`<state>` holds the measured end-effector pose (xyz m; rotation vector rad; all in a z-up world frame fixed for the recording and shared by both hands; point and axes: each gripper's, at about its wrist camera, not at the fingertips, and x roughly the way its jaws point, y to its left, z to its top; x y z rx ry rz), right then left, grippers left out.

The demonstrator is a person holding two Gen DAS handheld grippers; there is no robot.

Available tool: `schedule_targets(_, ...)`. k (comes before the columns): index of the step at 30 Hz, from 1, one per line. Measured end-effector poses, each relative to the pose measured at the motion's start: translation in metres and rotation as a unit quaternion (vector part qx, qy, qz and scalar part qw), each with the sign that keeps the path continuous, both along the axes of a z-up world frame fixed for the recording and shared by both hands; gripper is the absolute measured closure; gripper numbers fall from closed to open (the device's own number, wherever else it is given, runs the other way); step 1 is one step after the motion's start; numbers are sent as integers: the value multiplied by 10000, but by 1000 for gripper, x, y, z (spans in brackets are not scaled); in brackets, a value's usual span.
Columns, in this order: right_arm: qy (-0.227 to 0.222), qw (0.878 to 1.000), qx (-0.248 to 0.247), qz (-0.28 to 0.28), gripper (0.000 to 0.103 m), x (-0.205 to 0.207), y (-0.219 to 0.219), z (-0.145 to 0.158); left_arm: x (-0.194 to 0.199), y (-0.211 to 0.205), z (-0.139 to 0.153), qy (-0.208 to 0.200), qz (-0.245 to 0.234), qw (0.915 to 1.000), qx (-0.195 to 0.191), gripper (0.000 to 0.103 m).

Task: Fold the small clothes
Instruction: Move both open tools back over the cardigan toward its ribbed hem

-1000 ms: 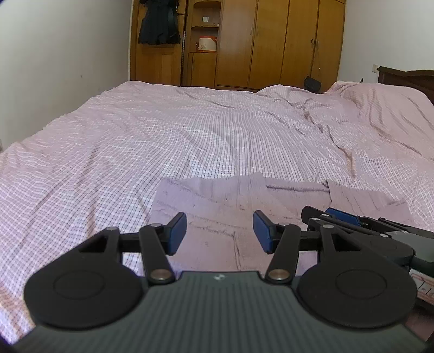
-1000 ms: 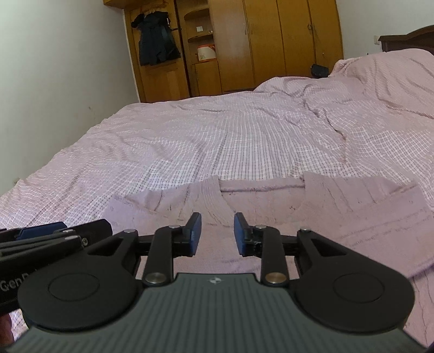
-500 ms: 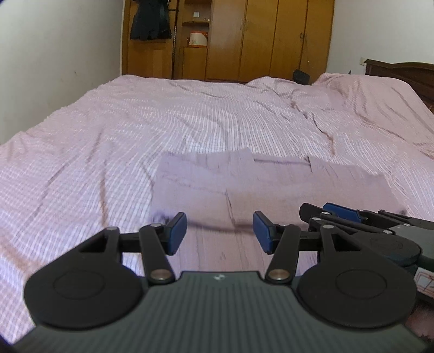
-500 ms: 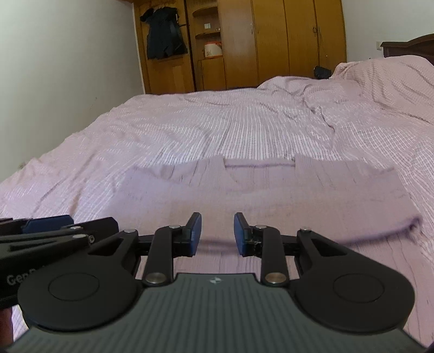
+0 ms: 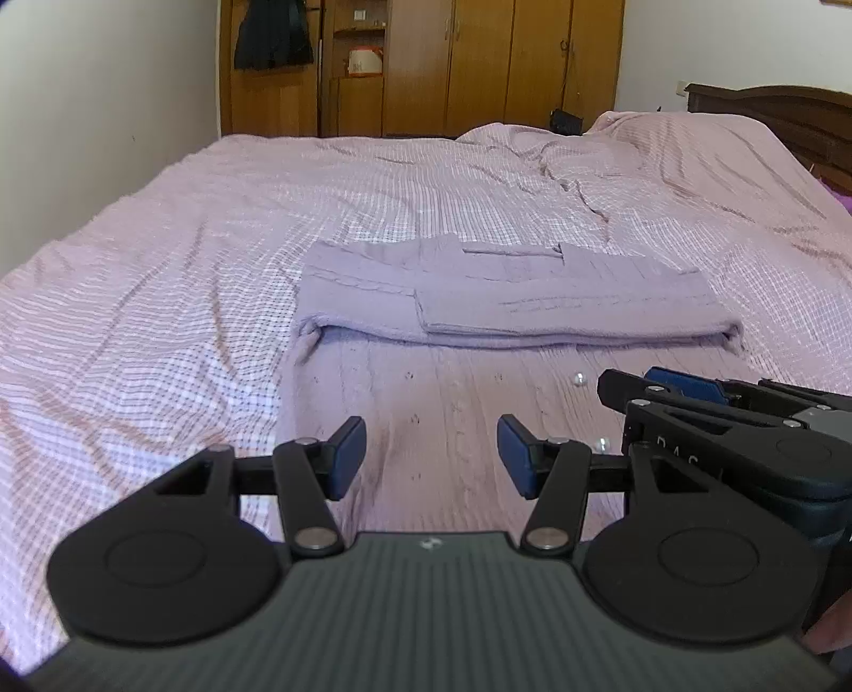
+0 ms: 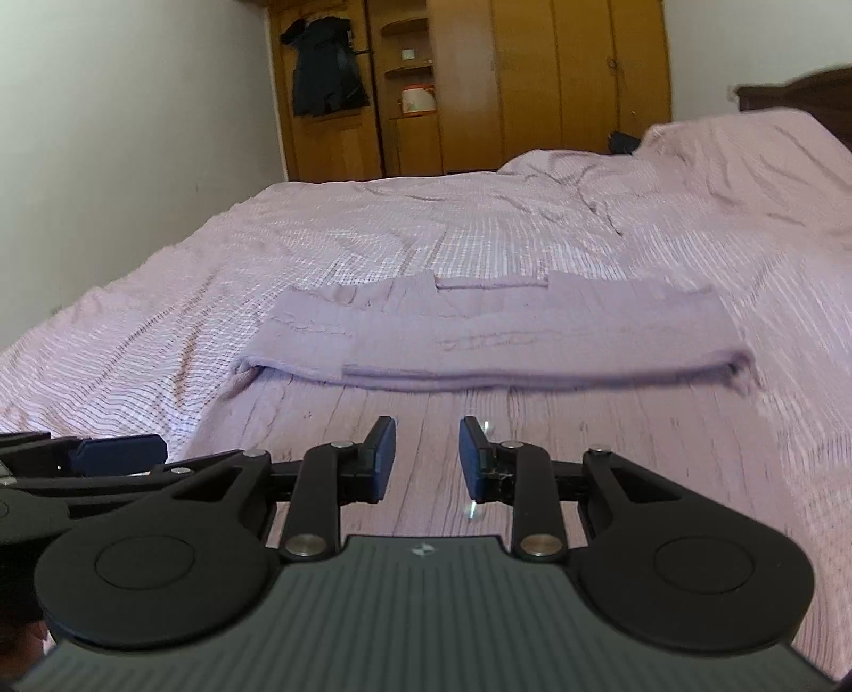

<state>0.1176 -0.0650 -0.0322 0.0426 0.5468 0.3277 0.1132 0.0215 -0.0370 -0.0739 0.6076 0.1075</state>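
Observation:
A lilac knitted sweater [image 5: 500,298] lies on the bed, its far part folded over toward me, forming a flat band with the neckline at the back. It also shows in the right wrist view [image 6: 495,340]. Its near part lies flat under both grippers. My left gripper [image 5: 431,455] is open and empty above that near part. My right gripper [image 6: 427,460] is open and empty beside it, a little narrower. The right gripper also shows at the right of the left wrist view [image 5: 692,394].
The bed is covered by a pink checked sheet [image 5: 160,266], rumpled toward the far right. A wooden wardrobe [image 5: 479,64] with a dark garment [image 5: 271,37] hanging on it stands at the far wall. A dark headboard [image 5: 772,112] is at the right.
Both grippers have pulled back toward me and risen. The sweater's folded part now lies farther ahead, and more of its flat near part shows. Both grippers stayed open.

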Motion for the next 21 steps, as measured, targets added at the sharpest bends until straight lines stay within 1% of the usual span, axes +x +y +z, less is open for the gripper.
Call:
schedule_targets(5,14,9999,-86,-82,69,-29,-5,-5,-22,-6,-4,124,1,9999,27,47)
schedule_targets(10,-59,9996,-110,-235,69,-64,-14,-8,-48,-16,-6,95,-114,9998,163,46)
schedule_targets(13,-133,9992,-169,-350,69,-82,-18,-11,-59,-22,-6,83,-73,9996,260,46)
schedule_targets(16,-63,9991,-158,-384,69,-89,-22,-13,-62,-26,-6,97,-87,9995,288,46)
schedule_targets(21,-11,9991,-203,-378,67,-86,-20,-14,-59,-23,-10,129,-99,9996,249,46)
